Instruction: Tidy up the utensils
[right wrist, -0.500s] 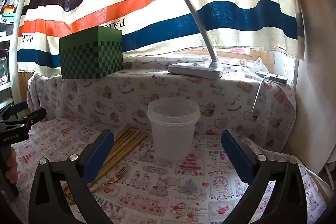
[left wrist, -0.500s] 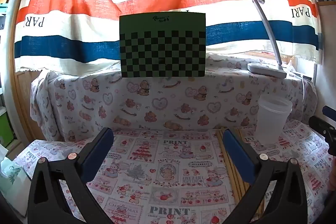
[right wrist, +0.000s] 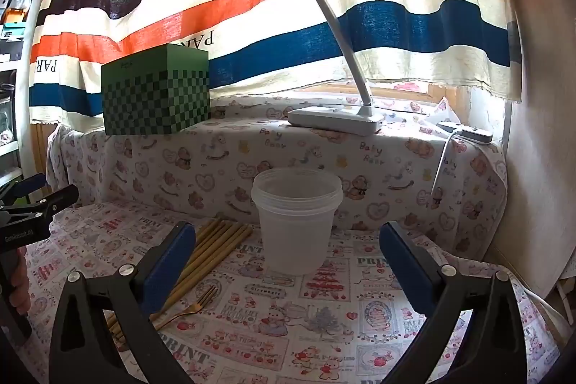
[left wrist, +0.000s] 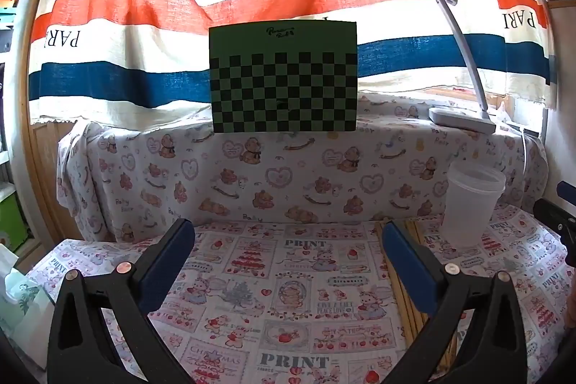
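A bundle of tan wooden chopsticks (right wrist: 216,249) lies on the printed tablecloth, left of a translucent plastic cup (right wrist: 296,220). A gold fork (right wrist: 187,306) rests beside the chopsticks, its tines toward the cup. My right gripper (right wrist: 288,233) hovers open in front of the cup, nothing between its blue pads. My left gripper (left wrist: 288,233) stands open over bare cloth; the chopsticks (left wrist: 403,290) run behind its right finger, and the cup (left wrist: 471,204) is farther right. The left gripper (right wrist: 32,207) also shows at the right wrist view's left edge, held by a hand.
A raised ledge covered in bear-print cloth (left wrist: 288,164) runs across the back. On it stand a green checkered box (left wrist: 283,78) and a white desk lamp (right wrist: 334,117). A striped curtain hangs behind. A wall (right wrist: 532,189) closes the right side.
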The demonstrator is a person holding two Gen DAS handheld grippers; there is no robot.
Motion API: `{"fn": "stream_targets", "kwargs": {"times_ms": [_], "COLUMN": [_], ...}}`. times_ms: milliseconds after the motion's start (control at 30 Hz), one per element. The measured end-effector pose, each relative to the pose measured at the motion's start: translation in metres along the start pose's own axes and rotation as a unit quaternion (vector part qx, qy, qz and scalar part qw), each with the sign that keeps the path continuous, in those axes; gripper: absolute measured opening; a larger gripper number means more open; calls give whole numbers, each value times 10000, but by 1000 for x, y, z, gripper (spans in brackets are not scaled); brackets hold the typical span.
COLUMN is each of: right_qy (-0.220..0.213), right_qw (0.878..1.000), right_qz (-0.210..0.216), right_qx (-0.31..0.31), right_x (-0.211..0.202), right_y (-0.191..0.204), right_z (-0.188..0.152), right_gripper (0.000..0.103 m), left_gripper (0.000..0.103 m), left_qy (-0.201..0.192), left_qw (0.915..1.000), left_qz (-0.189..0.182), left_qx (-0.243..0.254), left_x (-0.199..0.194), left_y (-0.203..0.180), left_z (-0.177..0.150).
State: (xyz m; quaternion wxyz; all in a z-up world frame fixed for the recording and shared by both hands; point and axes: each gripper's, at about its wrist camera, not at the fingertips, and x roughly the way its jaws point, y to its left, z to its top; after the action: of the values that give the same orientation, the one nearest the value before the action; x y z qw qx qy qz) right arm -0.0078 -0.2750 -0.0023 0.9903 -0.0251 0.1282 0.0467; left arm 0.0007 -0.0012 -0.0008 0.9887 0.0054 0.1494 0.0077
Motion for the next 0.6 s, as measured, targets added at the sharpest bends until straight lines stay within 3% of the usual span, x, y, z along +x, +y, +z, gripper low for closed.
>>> {"fn": "stream_targets", "kwargs": {"times_ms": [600], "right_qy": [74], "right_qw": [9999], "right_qz": [64], "right_qx": [-58], "right_x": [3], "right_y": [3], "right_z": [0], "right_gripper": [103], "left_gripper": [103], "left_qy": [14], "left_qw": [10000], "left_qz": [-76], "left_qx": [59], "left_x": [1], "left_y": [-2], "left_z": [-1]}}
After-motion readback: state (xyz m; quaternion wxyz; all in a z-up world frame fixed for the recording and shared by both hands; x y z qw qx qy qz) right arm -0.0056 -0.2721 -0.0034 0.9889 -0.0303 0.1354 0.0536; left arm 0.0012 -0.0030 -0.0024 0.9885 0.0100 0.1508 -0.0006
